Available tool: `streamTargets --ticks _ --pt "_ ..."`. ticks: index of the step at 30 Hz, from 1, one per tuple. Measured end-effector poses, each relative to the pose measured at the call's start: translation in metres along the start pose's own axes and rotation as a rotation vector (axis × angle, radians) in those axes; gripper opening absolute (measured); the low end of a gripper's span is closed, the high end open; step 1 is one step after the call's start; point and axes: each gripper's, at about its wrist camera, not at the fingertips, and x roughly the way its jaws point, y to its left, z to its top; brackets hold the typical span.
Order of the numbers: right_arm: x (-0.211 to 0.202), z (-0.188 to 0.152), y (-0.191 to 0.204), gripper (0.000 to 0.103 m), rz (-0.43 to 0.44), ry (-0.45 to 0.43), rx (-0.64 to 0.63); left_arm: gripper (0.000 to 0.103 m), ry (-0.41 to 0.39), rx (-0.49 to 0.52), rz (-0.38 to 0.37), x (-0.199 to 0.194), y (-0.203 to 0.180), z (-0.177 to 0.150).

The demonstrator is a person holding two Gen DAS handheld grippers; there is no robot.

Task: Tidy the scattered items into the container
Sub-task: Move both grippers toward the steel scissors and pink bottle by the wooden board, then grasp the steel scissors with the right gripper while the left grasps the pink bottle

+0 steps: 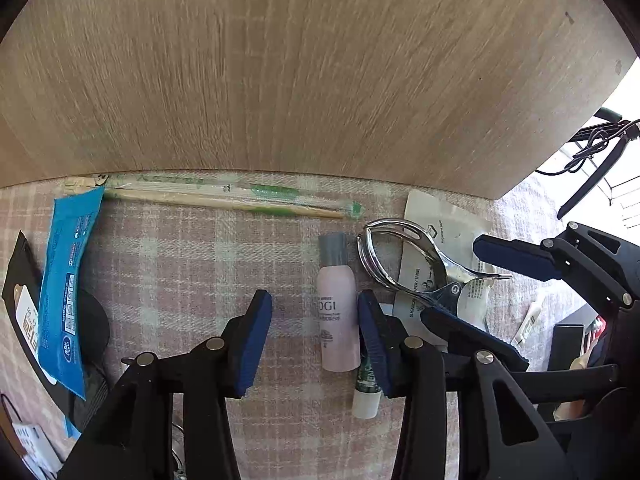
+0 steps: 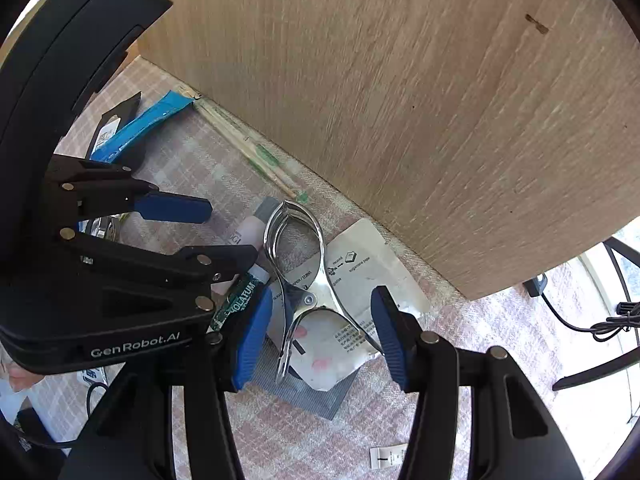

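Note:
My left gripper [image 1: 314, 340] is open, its blue pads on either side of a pink bottle [image 1: 338, 316] with a grey cap lying on the plaid cloth [image 1: 180, 264]. A green lip-balm tube [image 1: 366, 390] lies by the bottle's base. My right gripper [image 2: 320, 336] is open around a large metal clip [image 2: 306, 280], which rests on a white paper packet [image 2: 352, 304]. The clip also shows in the left wrist view [image 1: 404, 256]. Wrapped chopsticks [image 1: 224, 196] lie along the wooden panel [image 1: 320, 80]. No container is clearly in view.
A blue sachet [image 1: 64, 292] lies over a black card [image 1: 24, 300] at the left. A grey pouch [image 2: 308, 392] lies under the packet. A small white tag [image 2: 390, 458] lies near the front. Cables and a black stand [image 2: 600, 320] are at the right.

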Motion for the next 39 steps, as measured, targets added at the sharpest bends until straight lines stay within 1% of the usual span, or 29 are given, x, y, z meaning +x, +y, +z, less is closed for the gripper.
streamTargets --ticks 2,4,6,7,9,11,16,19,28,33,39 --pt "0.005 0.0 -0.001 0.05 0.004 0.011 0.016 0.036 -0.002 0.004 0.009 0.002 0.002 0.006" --pt "0.009 -0.001 0.0 0.048 -0.005 0.017 0.019 0.031 -0.005 0.003 0.017 0.002 0.006 0.011" --pt "0.011 -0.002 0.002 0.043 -0.007 0.018 0.021 0.027 -0.008 0.008 0.032 0.0 0.014 0.015" --pt "0.011 -0.003 0.002 0.043 -0.009 0.015 0.024 0.022 -0.012 0.012 0.045 -0.001 0.015 0.014" --pt "0.011 -0.002 0.002 0.037 -0.009 0.009 0.038 0.019 -0.018 0.023 0.063 -0.001 0.016 0.013" --pt "0.01 -0.002 0.001 0.033 -0.008 0.005 0.06 0.019 -0.029 0.03 0.064 -0.001 0.018 0.011" --pt "0.004 -0.008 0.004 0.032 -0.003 -0.009 0.095 0.018 -0.034 0.006 0.059 -0.001 0.029 0.006" --pt "-0.002 -0.015 0.003 0.031 0.002 -0.023 0.14 0.018 -0.037 -0.015 0.056 -0.006 0.038 0.003" --pt "-0.035 -0.037 -0.01 0.031 0.014 -0.081 0.244 0.018 -0.077 -0.012 0.046 -0.034 0.054 -0.009" --pt "-0.044 -0.049 -0.013 0.03 0.003 -0.088 0.28 0.018 -0.091 0.012 0.054 -0.045 0.048 -0.016" --pt "-0.059 -0.065 -0.017 0.03 -0.017 -0.105 0.3 0.018 -0.104 0.044 0.021 -0.061 0.02 -0.031"
